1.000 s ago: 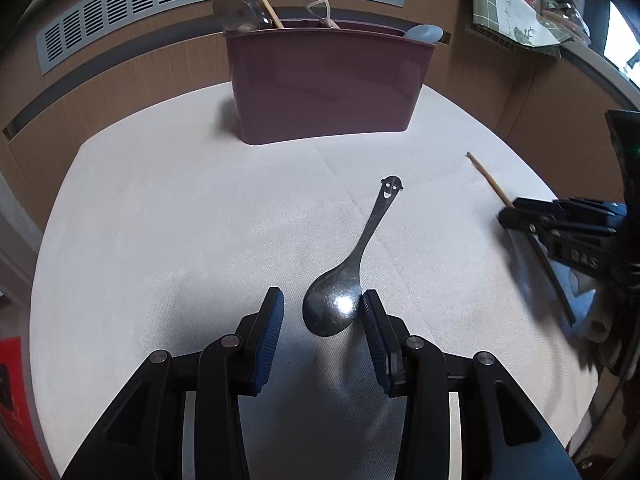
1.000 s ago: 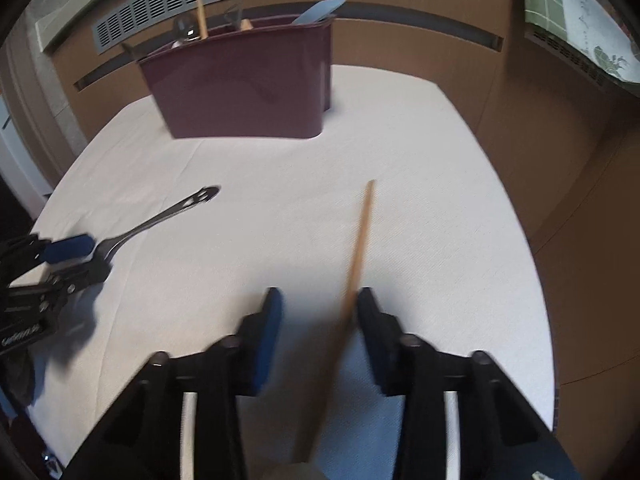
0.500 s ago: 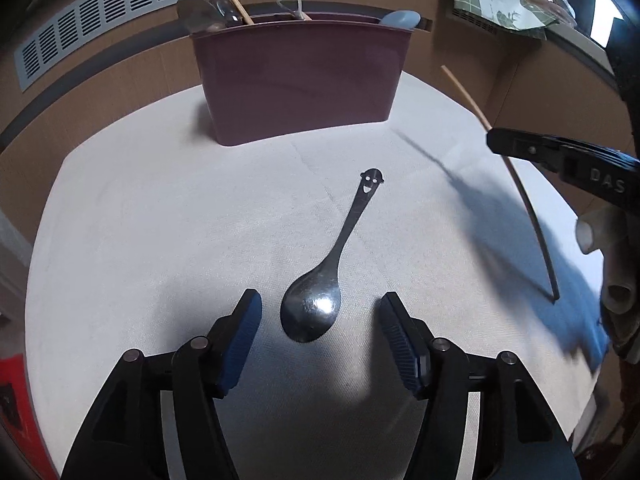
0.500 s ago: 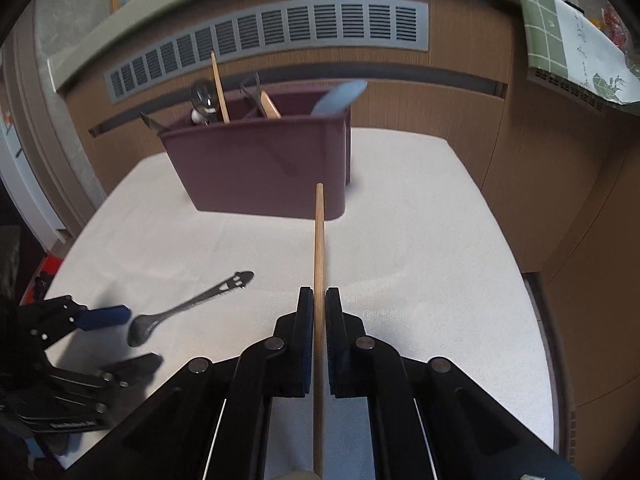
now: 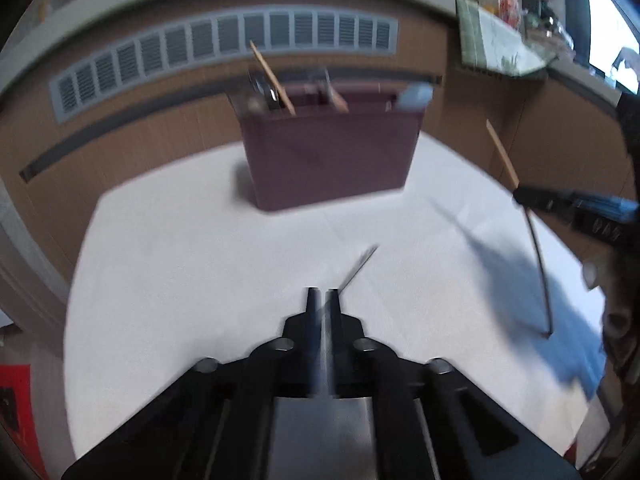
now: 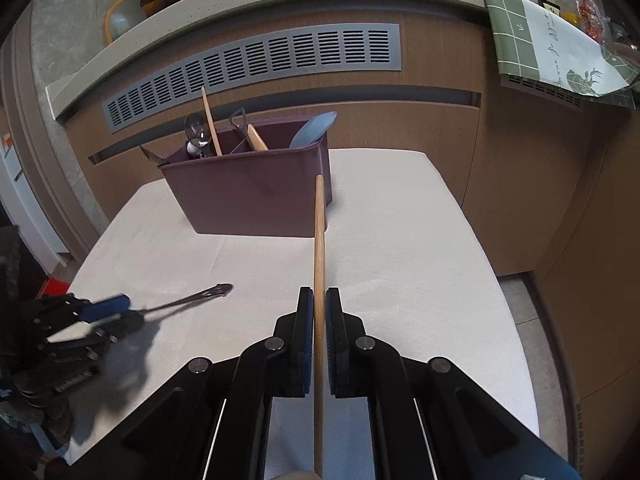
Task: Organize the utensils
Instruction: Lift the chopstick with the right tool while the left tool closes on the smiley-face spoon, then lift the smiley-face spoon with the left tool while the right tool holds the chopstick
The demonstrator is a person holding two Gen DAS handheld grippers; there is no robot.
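Observation:
A maroon utensil caddy point(image 6: 256, 196) point(image 5: 332, 160) stands at the far side of the white tablecloth point(image 6: 400, 240). It holds a spoon, a chopstick, a wooden handle and a blue spatula. My right gripper point(image 6: 319, 292) is shut on a wooden chopstick point(image 6: 319, 232), which points at the caddy's right end. The left wrist view is blurred. My left gripper point(image 5: 323, 292) point(image 6: 116, 314) is shut on the bowl of a metal spoon point(image 6: 192, 300), and the thin handle point(image 5: 360, 264) sticks out ahead to the right, just above the cloth. The right gripper point(image 5: 520, 196) and its chopstick point(image 5: 500, 152) show at that view's right edge.
Behind the table runs a brown cabinet front with a grey vent grille point(image 6: 256, 60) under a counter. A green checked cloth point(image 6: 540, 36) hangs over the counter at the upper right. The table's right edge point(image 6: 492, 272) drops to grey floor.
My left gripper went from open around the spoon's bowl to shut on it and rose. My right gripper shut on the chopstick and lifted it off the cloth, tip now toward the caddy.

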